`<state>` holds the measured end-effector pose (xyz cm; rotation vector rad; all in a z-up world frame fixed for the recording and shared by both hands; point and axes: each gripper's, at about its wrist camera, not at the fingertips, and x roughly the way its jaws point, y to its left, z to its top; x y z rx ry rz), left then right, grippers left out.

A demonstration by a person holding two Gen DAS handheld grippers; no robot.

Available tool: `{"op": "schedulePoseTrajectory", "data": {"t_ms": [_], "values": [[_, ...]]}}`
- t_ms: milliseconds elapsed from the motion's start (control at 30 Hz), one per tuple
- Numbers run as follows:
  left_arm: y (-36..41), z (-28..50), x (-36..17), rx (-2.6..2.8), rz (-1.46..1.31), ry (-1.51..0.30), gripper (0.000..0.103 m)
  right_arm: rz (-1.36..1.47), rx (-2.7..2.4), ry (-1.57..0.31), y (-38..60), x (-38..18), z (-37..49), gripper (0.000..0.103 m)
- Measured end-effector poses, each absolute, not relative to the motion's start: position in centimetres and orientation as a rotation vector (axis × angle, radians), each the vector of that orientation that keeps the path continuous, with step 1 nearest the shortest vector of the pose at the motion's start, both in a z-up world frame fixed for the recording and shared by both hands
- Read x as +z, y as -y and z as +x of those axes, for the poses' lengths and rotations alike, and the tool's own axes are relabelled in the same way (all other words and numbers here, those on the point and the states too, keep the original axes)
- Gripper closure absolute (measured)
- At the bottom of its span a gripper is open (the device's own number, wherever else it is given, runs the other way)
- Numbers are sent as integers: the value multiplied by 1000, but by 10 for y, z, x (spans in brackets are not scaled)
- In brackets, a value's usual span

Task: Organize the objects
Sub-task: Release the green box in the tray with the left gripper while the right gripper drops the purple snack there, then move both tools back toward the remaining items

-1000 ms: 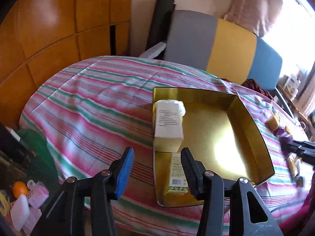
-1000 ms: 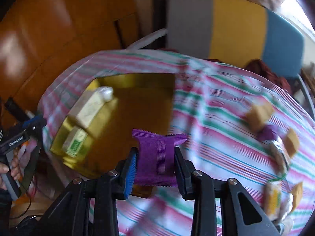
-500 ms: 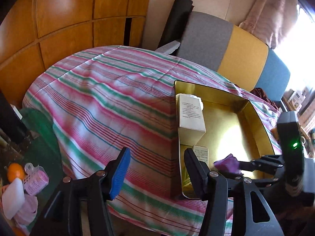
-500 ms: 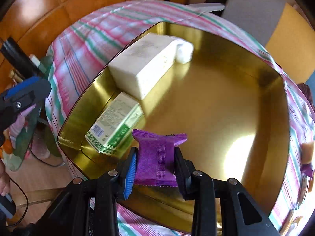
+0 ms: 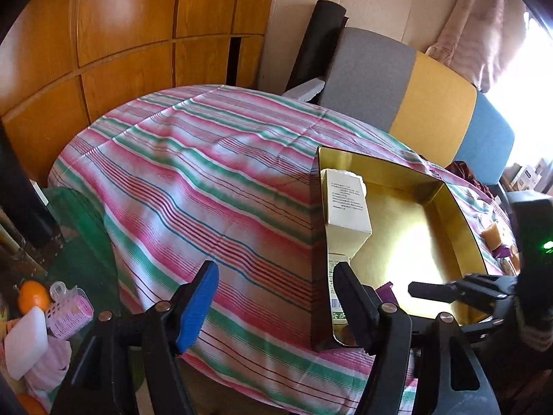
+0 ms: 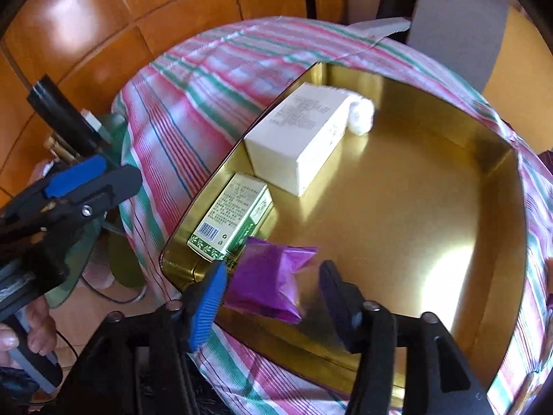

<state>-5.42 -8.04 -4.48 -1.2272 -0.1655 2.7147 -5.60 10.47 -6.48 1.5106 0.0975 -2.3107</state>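
A gold tray (image 6: 414, 207) sits on the striped tablecloth (image 5: 207, 180). Along its left wall lie a white box (image 6: 297, 138), a green box (image 6: 231, 221) and a small white roll (image 6: 361, 117). My right gripper (image 6: 271, 297) hangs over the tray's near corner, jaws opening. The purple packet (image 6: 269, 280) lies tilted between them, clear of the black finger. My left gripper (image 5: 276, 297) is open and still widening, with nothing in it, above the cloth just left of the tray (image 5: 463, 214). The left wrist view shows only a sliver of the purple packet (image 5: 385, 292).
Several wrapped sweets (image 5: 492, 233) lie on the cloth right of the tray. A grey, yellow and blue seat back (image 5: 432, 103) stands behind the table, wooden panels (image 5: 121, 34) to the left. An orange (image 5: 33, 295) and small items sit on the floor.
The right gripper carried the purple packet over the tray, then spread its jaws and let it go. The left gripper's jaws widened as it drifted left of the tray.
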Motion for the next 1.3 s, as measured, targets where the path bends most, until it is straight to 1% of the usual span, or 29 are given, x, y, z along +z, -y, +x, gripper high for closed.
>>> {"op": "schedulePoseTrajectory", "data": {"t_ms": [233,333,400,467,533,867,1033,1300], "values": [[62,-47,-34,2704,-1174,96,34,1436,-2440,8,-148,-40,-29,41],[49,-43,-29,2693,-1149,51,33,1419,-2495,34,-163,-35,-28,36],[39,-41,-26,2683,-1133,20,32,1411,-2532,50,-176,-31,-24,34],[30,-39,-23,2671,-1117,-2,28,1407,-2570,61,-190,-28,-18,33],[20,-37,-20,2661,-1099,-29,26,1407,-2607,80,-207,-24,-11,32],[-29,-32,-11,2587,-1048,-158,26,1444,-2788,258,-303,-22,17,31],[-54,-31,-7,2550,-1025,-210,23,1494,-2876,314,-351,-24,33,31],[-99,-32,-7,2460,-1012,-269,23,1555,-3060,413,-429,-22,61,31]]}}
